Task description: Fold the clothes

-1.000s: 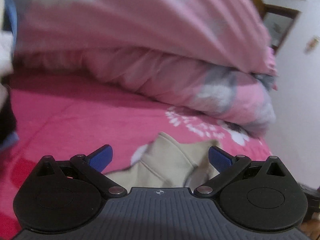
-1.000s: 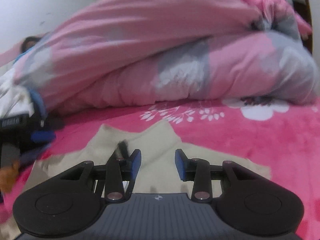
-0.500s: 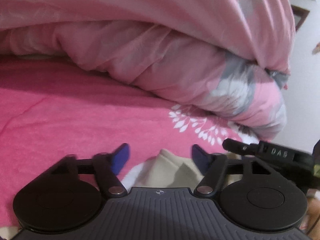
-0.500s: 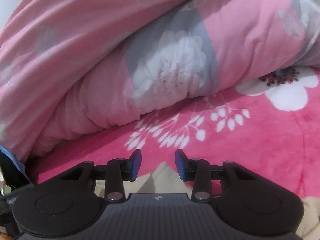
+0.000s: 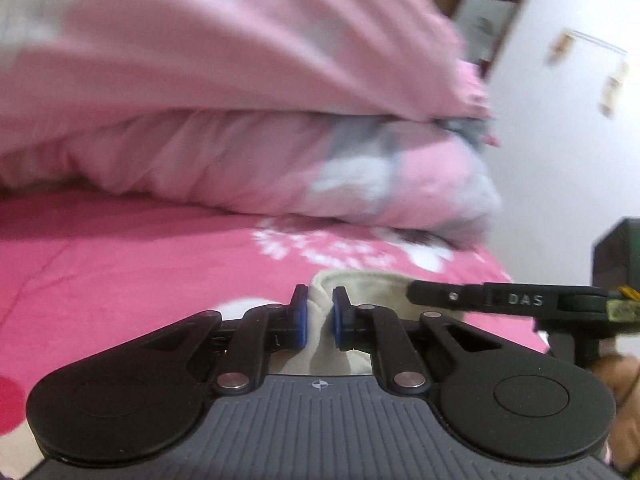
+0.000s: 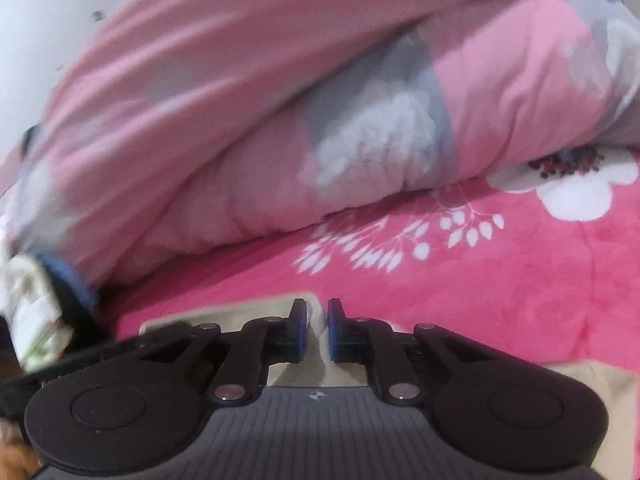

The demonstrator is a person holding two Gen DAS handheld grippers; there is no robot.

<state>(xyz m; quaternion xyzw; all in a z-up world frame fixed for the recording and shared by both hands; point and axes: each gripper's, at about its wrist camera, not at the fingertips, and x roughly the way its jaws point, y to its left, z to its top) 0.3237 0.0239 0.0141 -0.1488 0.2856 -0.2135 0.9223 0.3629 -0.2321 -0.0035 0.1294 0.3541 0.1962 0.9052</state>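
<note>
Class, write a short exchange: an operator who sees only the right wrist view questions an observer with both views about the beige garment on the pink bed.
Operator: My right gripper has just been closing its jaws on the beige garment. Does the left hold it too?
Observer: Yes. The left gripper has just been closing too, and is now shut on a thick folded edge.
Operator: How close are the two grippers?
Observer: In the left wrist view, part of yours shows just right of that edge.
</note>
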